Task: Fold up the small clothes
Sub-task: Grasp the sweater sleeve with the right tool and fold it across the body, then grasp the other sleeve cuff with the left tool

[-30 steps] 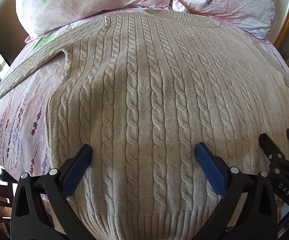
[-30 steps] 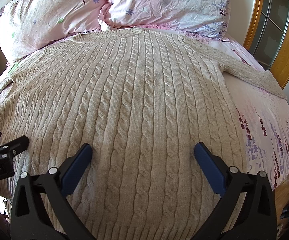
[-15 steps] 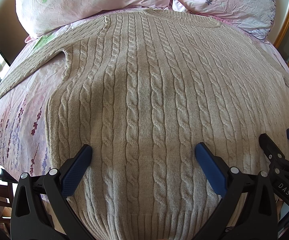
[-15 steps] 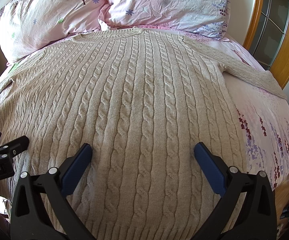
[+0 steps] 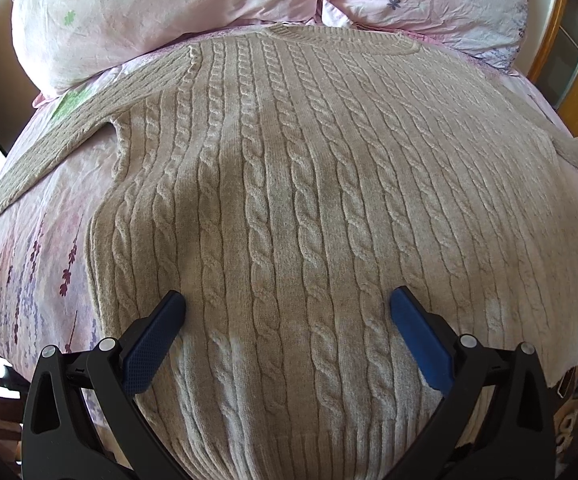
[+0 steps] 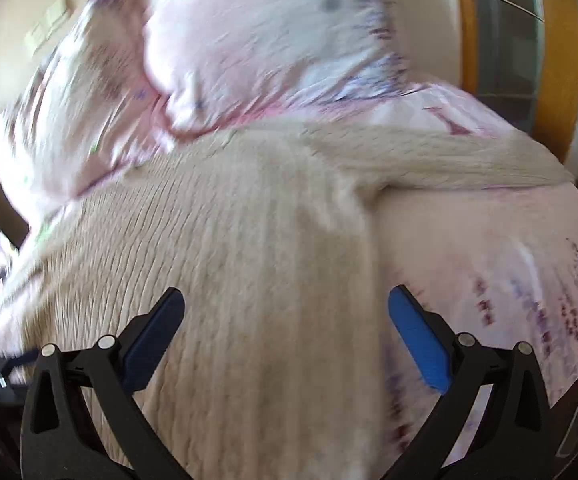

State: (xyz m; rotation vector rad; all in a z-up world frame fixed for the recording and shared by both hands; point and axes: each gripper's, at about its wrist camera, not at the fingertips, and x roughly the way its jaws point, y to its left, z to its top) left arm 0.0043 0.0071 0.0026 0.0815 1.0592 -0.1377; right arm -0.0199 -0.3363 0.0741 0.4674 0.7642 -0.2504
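On the bed (image 5: 29, 264), over a pink sheet printed with purple flower sprigs, a beige cable-knit sweater (image 5: 289, 184) lies flat and face up, neckline toward two pink floral pillows (image 5: 161, 12) at the head end. Its body covers most of the mattress in the left wrist view; one sleeve (image 5: 49, 148) runs out diagonally toward the left edge of that view, resting on the sheet. The left gripper (image 5: 287, 312) sits above the lower body of the sweater, near the ribbed hem, with its jaws spread wide and nothing between them — the blue pads (image 5: 157, 340) frame several cable columns. The right gripper (image 6: 287, 312) is likewise spread wide and carries nothing. Its view is motion-blurred and tilted: the left finger overlies the knit, while the right finger sits over bare sheet just beside the sweater's side edge. In this view the other sleeve (image 6: 449, 160) extends to the right across the sheet toward a wooden frame (image 6: 557, 60) with glass panels. Contact between either gripper and the fabric cannot be determined.
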